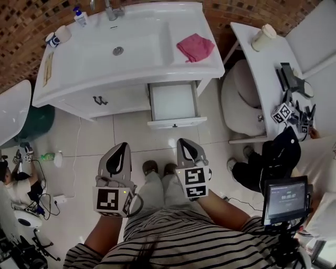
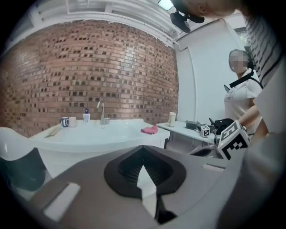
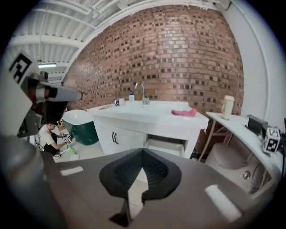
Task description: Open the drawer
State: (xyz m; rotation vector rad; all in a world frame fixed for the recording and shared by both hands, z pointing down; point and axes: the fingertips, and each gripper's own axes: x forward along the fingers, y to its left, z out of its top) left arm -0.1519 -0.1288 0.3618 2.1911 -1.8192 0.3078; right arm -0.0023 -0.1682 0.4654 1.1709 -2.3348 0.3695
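The white drawer (image 1: 173, 102) of the washbasin cabinet (image 1: 105, 100) stands pulled out under the right part of the counter, and it looks empty inside. In the right gripper view the drawer (image 3: 164, 146) shows ahead, below the counter. My left gripper (image 1: 118, 157) and my right gripper (image 1: 187, 152) hang side by side well short of the drawer, above the floor and my feet. Both are shut with nothing between the jaws. Neither one touches the cabinet.
On the counter lie a pink cloth (image 1: 195, 46), a soap bottle (image 1: 80, 17) and mugs (image 1: 56, 37) by the tap (image 1: 110, 10). A toilet (image 1: 242, 97) and a side table (image 1: 273, 68) stand at the right. A person (image 1: 273, 157) crouches at the right, another (image 1: 16, 181) at the left.
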